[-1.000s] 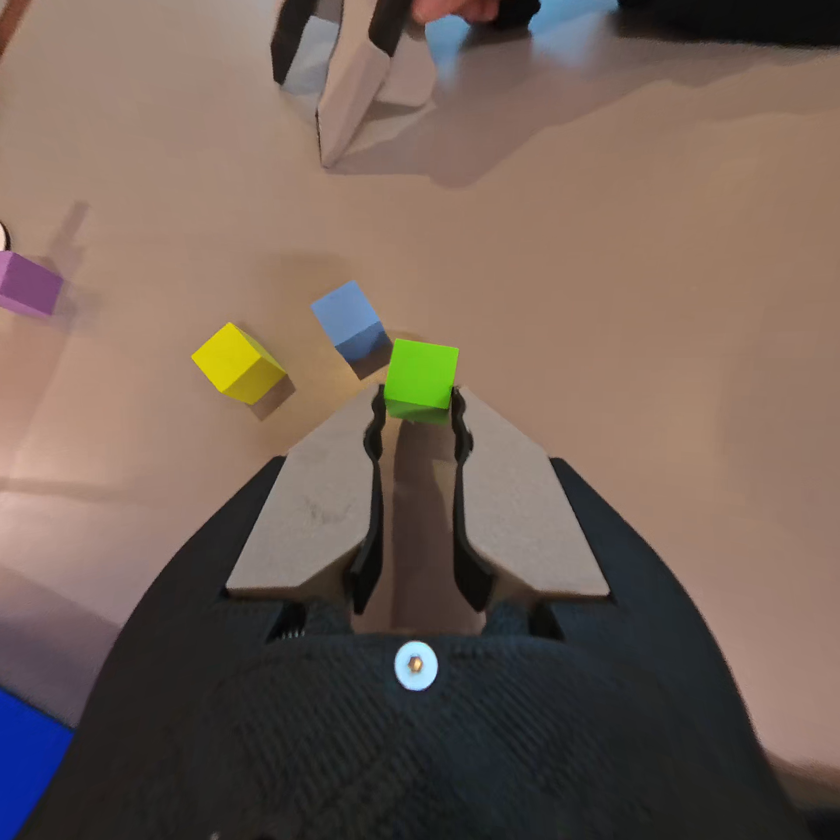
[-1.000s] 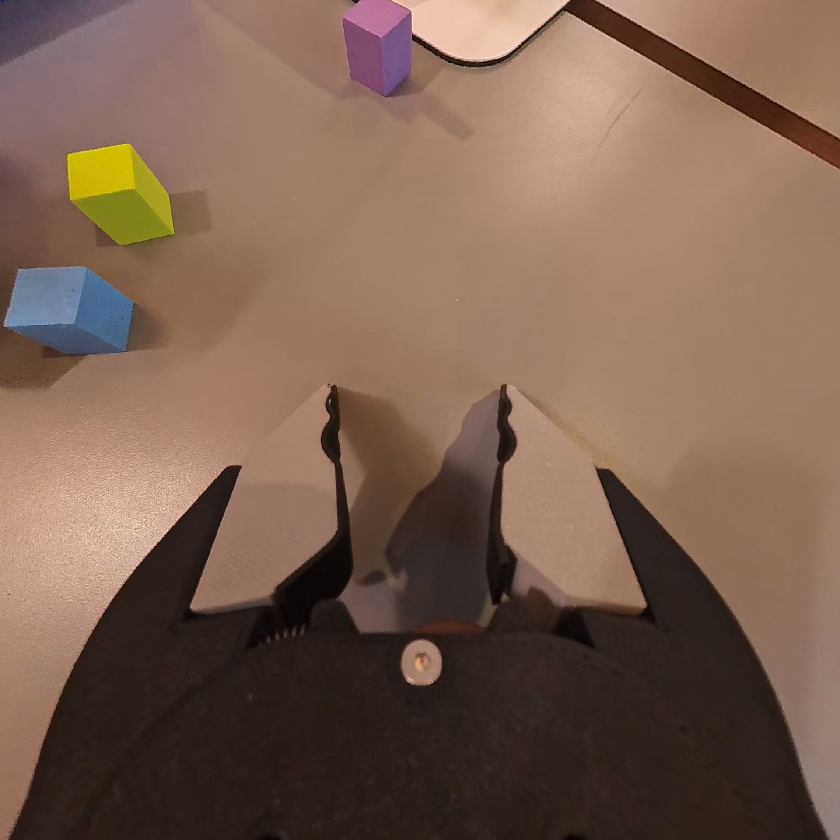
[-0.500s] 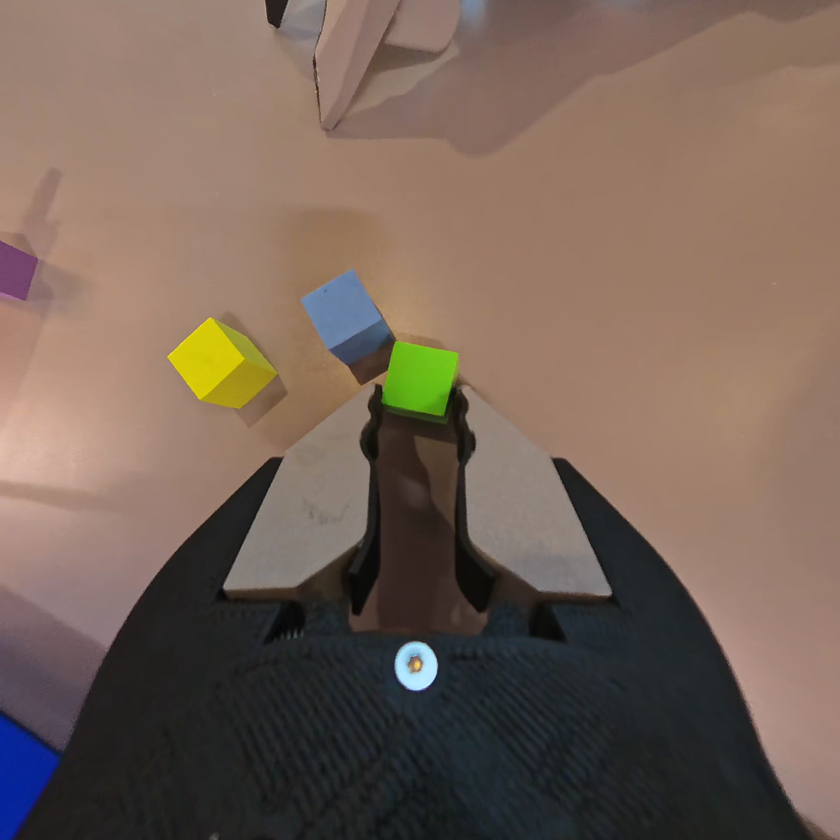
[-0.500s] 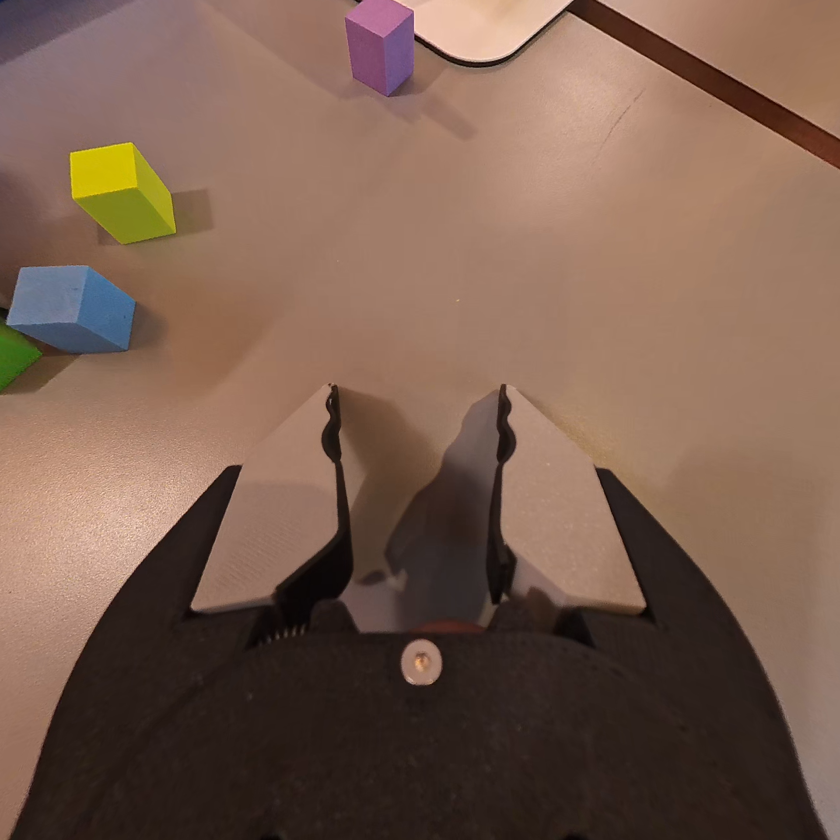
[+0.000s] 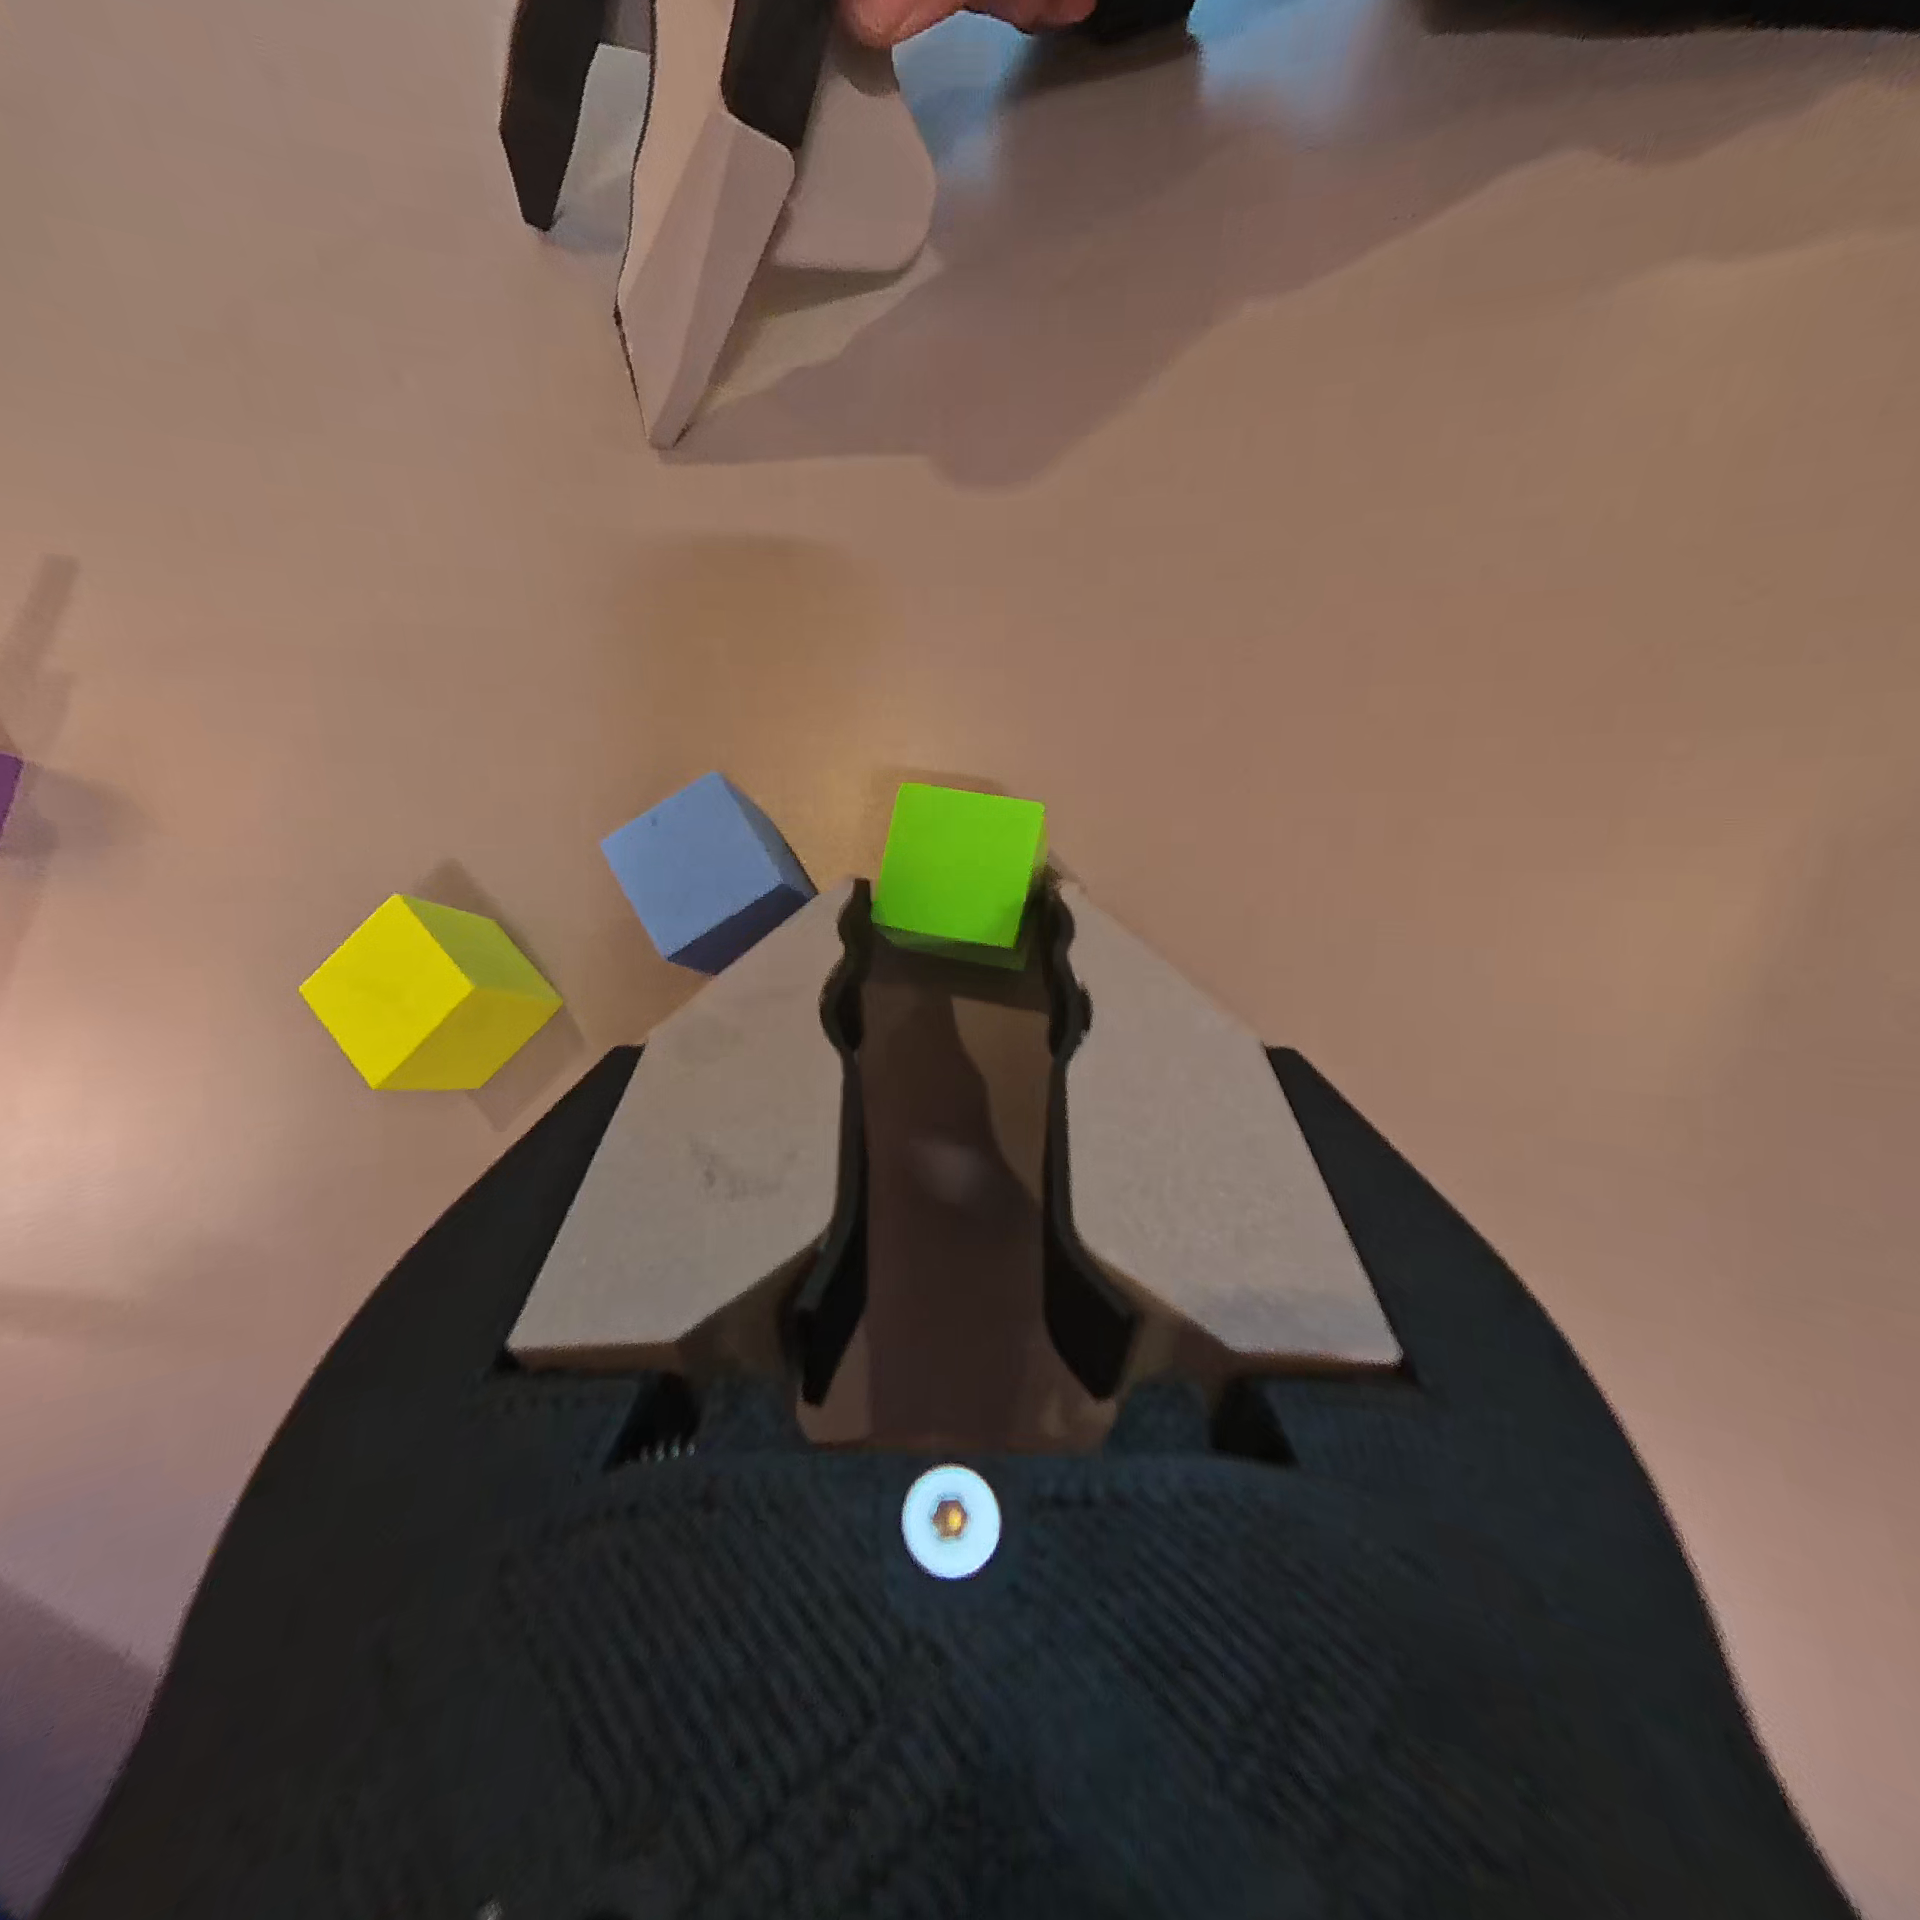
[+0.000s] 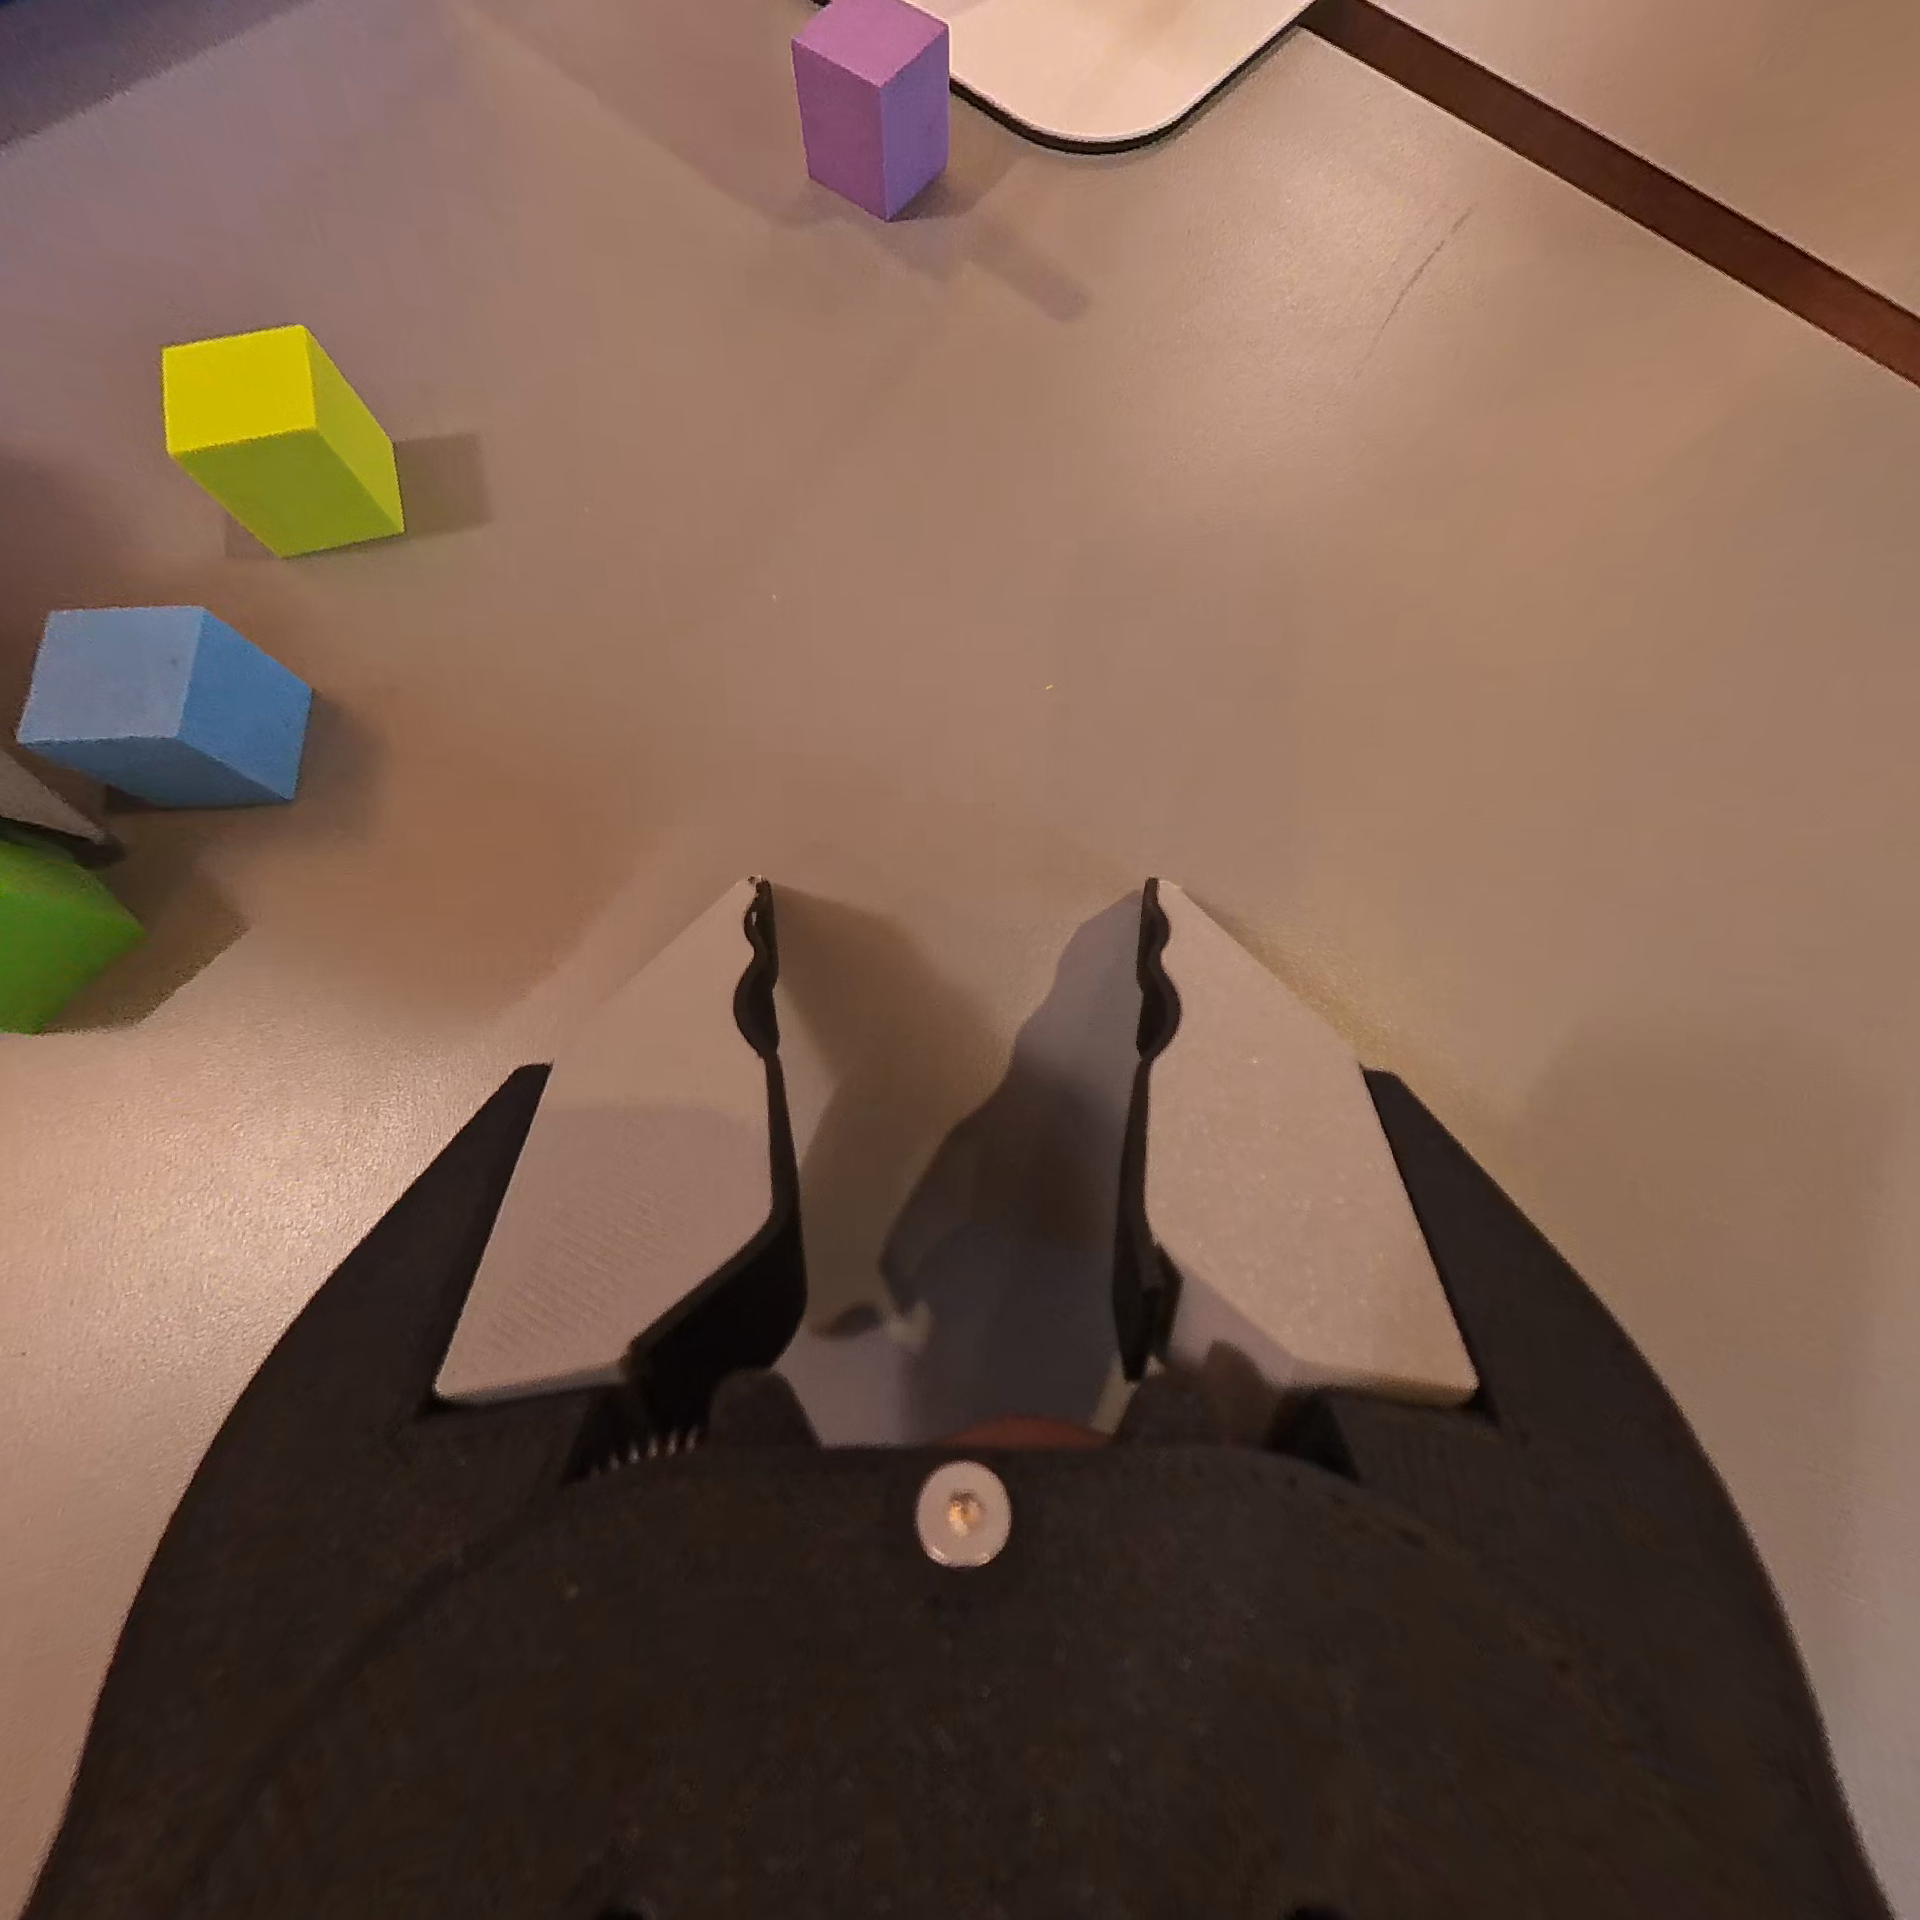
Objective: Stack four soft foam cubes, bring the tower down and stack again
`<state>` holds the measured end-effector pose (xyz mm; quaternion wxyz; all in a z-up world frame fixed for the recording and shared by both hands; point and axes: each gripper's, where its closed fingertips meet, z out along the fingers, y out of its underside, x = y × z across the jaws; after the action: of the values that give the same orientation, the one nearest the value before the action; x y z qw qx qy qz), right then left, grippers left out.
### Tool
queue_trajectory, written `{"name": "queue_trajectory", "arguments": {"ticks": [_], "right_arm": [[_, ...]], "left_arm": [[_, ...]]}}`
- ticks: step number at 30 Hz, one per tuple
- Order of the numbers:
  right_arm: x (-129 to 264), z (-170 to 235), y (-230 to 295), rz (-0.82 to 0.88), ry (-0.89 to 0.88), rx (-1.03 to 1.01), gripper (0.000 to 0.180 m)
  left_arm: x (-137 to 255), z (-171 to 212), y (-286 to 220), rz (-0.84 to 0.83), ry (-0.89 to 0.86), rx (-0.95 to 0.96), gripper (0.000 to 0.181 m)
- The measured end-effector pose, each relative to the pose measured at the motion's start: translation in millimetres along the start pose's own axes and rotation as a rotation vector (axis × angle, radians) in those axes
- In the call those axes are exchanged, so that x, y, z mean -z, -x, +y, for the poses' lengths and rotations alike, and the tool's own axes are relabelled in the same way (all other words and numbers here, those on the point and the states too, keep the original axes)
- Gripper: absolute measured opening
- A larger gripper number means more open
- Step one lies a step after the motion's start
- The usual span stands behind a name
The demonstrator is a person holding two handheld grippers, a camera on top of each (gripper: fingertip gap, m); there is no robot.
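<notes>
- The left gripper (image 5: 951,914) has its fingertips pressed against both sides of the green foam cube (image 5: 958,865), gripping it at the very tips.
- Whether the green foam cube sits on the table (image 5: 1455,727) or is lifted just clear of it is hard to judge from the left wrist view.
- The blue foam cube (image 5: 707,868) lies tilted just left of the green one, close beside the left finger; the yellow foam cube (image 5: 426,992) lies farther left, apart from it.
- The purple foam cube (image 6: 871,104) stands upright well away from the others, next to the rounded corner of a pale flat board (image 6: 1101,62).
- The right gripper (image 6: 951,904) is spread wide with nothing between its fingers, hovering over bare table well apart from the cubes.
- No cube rests on another.
</notes>
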<state>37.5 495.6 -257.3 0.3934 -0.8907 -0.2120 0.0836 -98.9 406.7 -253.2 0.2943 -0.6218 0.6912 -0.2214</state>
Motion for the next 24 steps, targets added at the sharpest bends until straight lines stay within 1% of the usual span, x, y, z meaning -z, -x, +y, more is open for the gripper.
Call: {"name": "queue_trajectory", "arguments": {"ticks": [2,3,8,10,14,17,19,24], "right_arm": [[0,0,0,0.0,0.0,0.0,0.068],[0,0,0,0.0,0.0,0.0,0.068],[0,0,0,-0.001,0.0,0.001,0.068],[0,0,0,-0.002,0.0,0.002,0.068],[0,0,1,-0.002,0.0,0.002,0.068],[0,0,1,-0.003,0.0,0.002,0.068],[0,0,1,-0.003,0.0,0.002,0.068],[0,0,0,-0.002,0.0,0.0,0.068]], "left_arm": [[1,-1,-2,0.017,-0.004,0.016,0.047],[3,-2,-2,0.023,-0.015,0.025,0.05],[19,-21,-5,0.077,-0.144,0.068,0.051],[26,-28,-1,0.067,-0.188,0.078,0.051],[35,-33,27,-0.07,-0.242,0.132,0.048],[42,-27,62,-0.242,-0.249,0.237,0.046],[47,-21,80,-0.324,-0.251,0.307,0.047],[47,-16,110,-0.397,-0.272,0.474,0.056]]}}
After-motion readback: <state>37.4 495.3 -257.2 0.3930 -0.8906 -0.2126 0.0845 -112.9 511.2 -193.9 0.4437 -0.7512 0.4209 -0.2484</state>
